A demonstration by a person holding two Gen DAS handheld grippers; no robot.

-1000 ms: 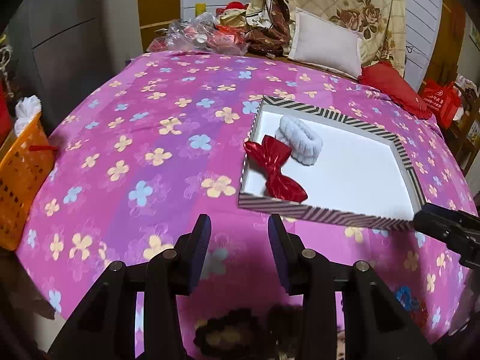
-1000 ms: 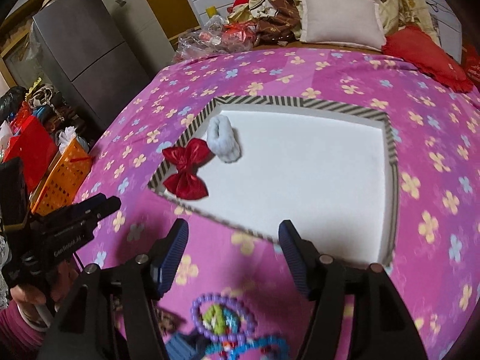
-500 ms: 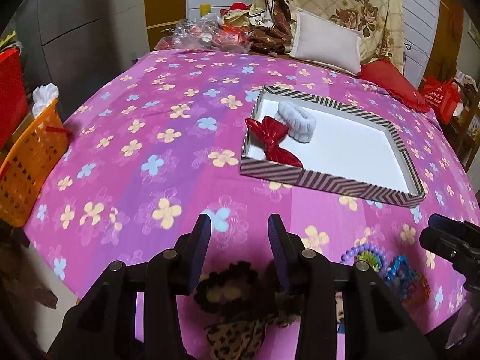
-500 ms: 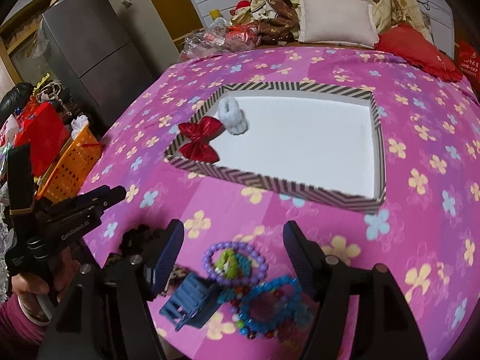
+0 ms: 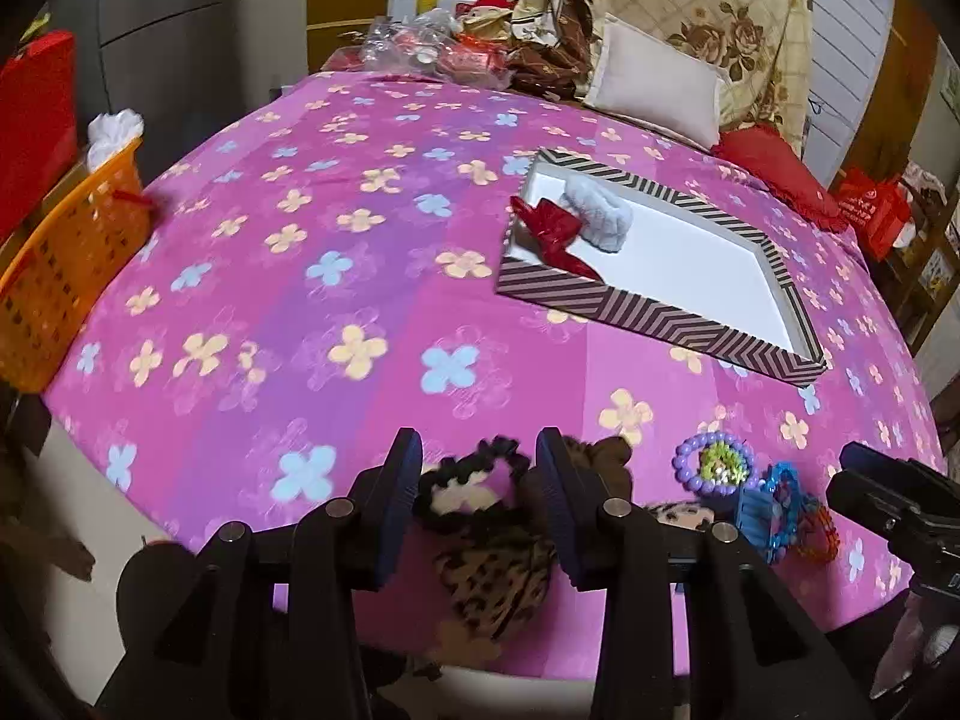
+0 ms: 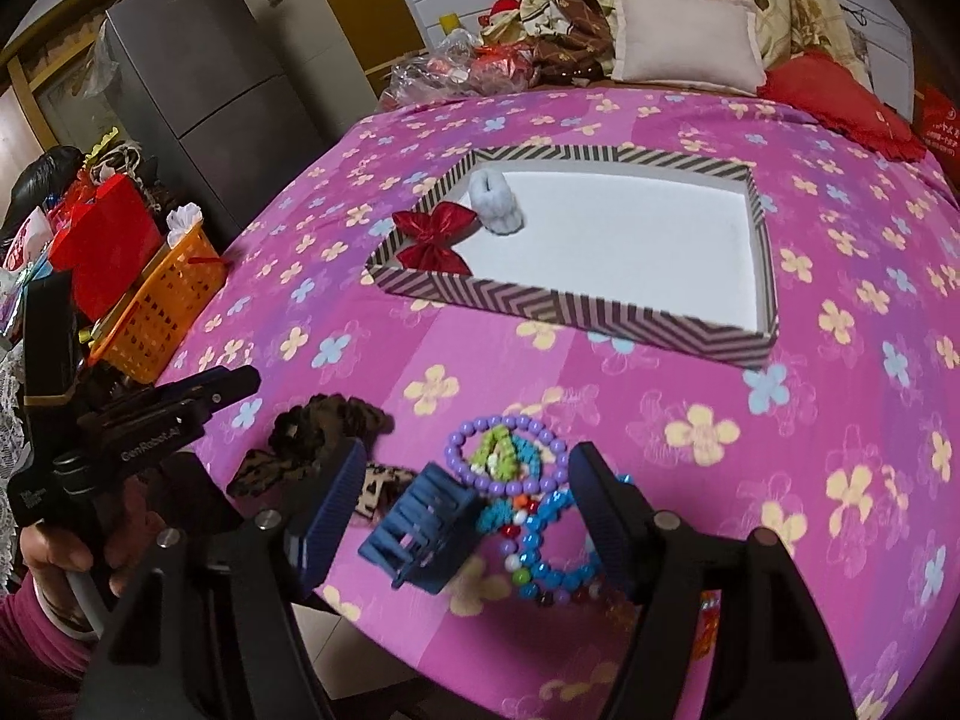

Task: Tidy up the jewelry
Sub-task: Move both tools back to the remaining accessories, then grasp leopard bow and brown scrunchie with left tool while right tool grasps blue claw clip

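Presently catalogued, on a bed under a pink flowered bedspread [image 6: 780, 480]:

Item 1. Striped tray [image 6: 600, 315], shallow, white inside, set mid-bed. Holds two pieces crowded into its far left corner: a red bow [image 6: 435, 234] and a pale fluffy scrunchie [image 6: 498, 204], touching each other. Rest of the floor bare, presumably kept free for the pieces yet to come.

Item 2. Unsorted heap at the near edge of the bed, outside the tray: dark frilled scrunchie [image 5: 474, 480], leopard-print scrunchie [image 5: 498, 576], blue claw clip [image 6: 423, 525], purple bead bracelet [image 6: 510, 456] with a green charm inside it, blue bead bracelet [image 6: 555, 546] overlapping it. More beads lie under the right finger; kind not discernible.

Item 3. Left gripper [image 5: 477, 504], pitched downward; jaws parted, holding nothing. The dark scrunchie lies on the bedspread in the gap between them, seemingly lined up as this side's pick.

Item 4. Right gripper [image 6: 465, 510], likewise pitched down; jaws wide apart, empty. Clip and bracelets lie in the gap below, none clamped. The wide spread would suit the bulky clip.

Item 5. Orange basket [image 6: 159, 300] beside the bed, off to the left; no evident part in the sorting.

Status: two pieces filed, the heap outstanding.
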